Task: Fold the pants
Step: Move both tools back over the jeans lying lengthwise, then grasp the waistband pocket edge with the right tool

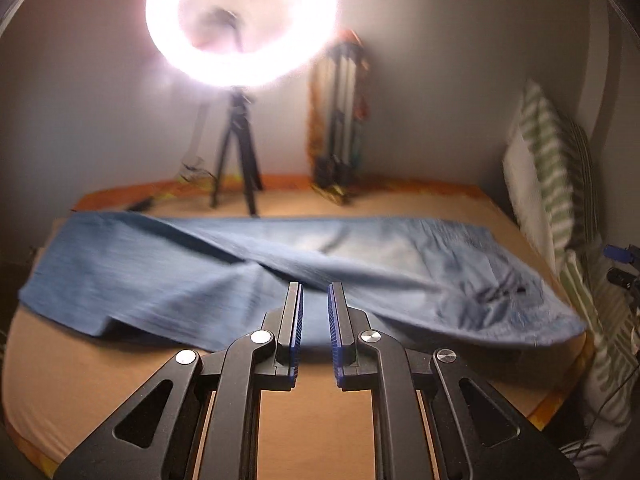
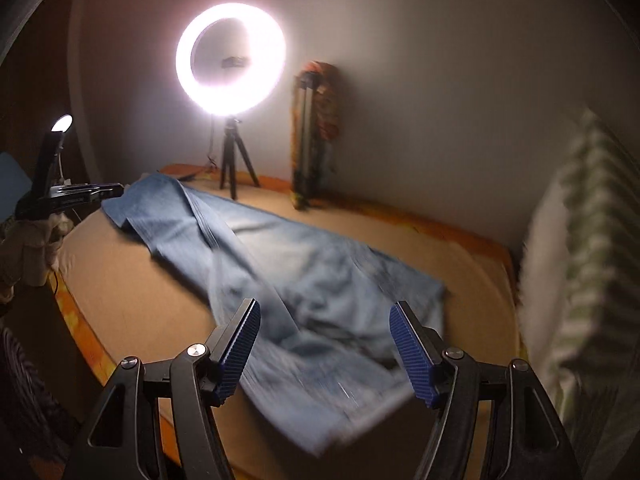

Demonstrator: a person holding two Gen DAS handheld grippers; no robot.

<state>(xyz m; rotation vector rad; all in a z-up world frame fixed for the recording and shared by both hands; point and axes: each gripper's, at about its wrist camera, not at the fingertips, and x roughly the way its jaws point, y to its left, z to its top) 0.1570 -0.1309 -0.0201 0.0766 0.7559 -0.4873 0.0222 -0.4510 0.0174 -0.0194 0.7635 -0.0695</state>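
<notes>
The left gripper [image 1: 315,292] hangs over the near edge of the pants [image 1: 280,272], its jaws drawn nearly together with only a narrow slit between the blue pads and nothing caught there. The pants lie spread across the tan bed [image 1: 100,368], legs to the left, waist to the right. Behind them a ring light [image 1: 240,20] glows on its tripod [image 1: 240,152]. The right gripper [image 2: 326,312] is spread wide above the waist, empty. Striped pillows [image 2: 592,240] stand at the right.
</notes>
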